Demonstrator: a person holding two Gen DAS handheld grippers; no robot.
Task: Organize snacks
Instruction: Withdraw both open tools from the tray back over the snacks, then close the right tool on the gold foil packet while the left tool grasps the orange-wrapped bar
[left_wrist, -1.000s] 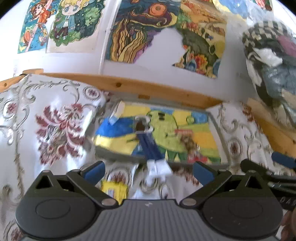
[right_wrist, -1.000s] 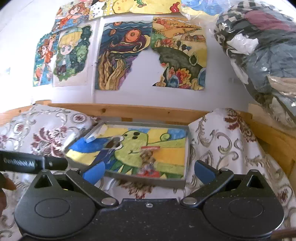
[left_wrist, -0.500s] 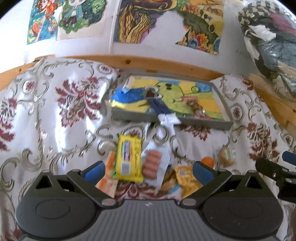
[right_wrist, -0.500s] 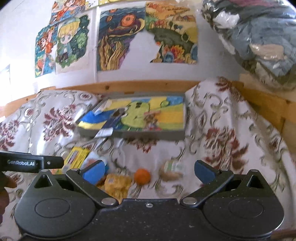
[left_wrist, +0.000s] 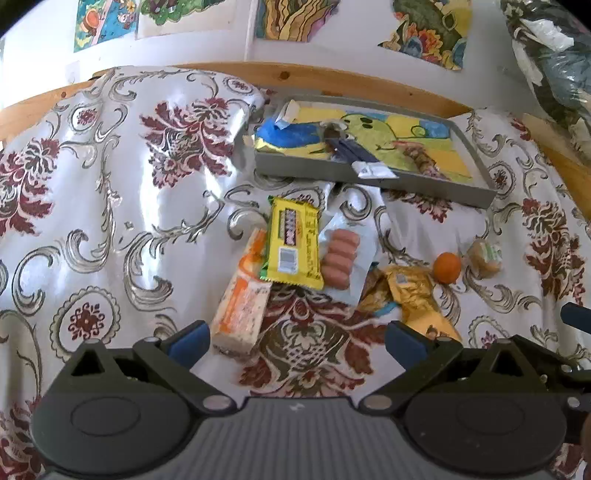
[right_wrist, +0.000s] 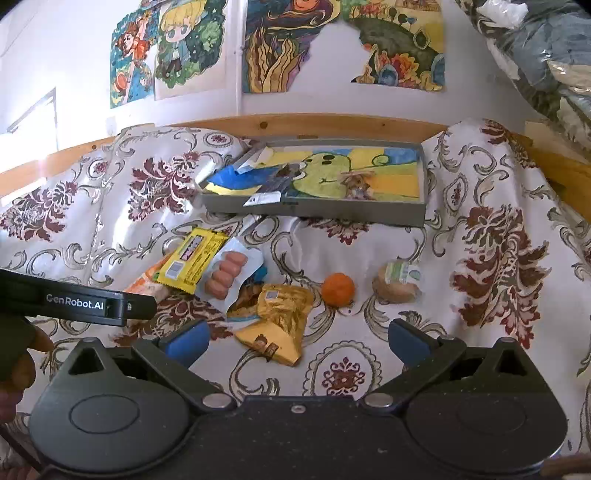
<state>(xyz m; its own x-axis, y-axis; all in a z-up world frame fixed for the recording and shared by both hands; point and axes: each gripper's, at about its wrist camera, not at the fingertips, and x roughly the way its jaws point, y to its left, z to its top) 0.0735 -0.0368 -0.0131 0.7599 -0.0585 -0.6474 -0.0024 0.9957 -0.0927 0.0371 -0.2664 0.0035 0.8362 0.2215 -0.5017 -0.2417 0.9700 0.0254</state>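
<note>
Both grippers are held wide apart and empty above the floral cloth (left_wrist: 110, 192): the left gripper (left_wrist: 295, 341) near the orange-and-white pack (left_wrist: 242, 299), the right gripper (right_wrist: 297, 341) near the gold packets (right_wrist: 280, 314). The snacks are clustered mid-cloth: a yellow bar (left_wrist: 293, 245) overlaps the orange-and-white pack, and the sausage pack (left_wrist: 341, 258) lies just right of it. An orange fruit (right_wrist: 338, 289) and a wrapped bun (right_wrist: 399, 282) are seen further right. A grey tray (right_wrist: 314, 214) lies at the far side, lined with a drawing; a dark wrapper (right_wrist: 271, 188) overhangs its near wall. Small items inside cannot be identified. The gold packets are partly hidden in the left view.
</note>
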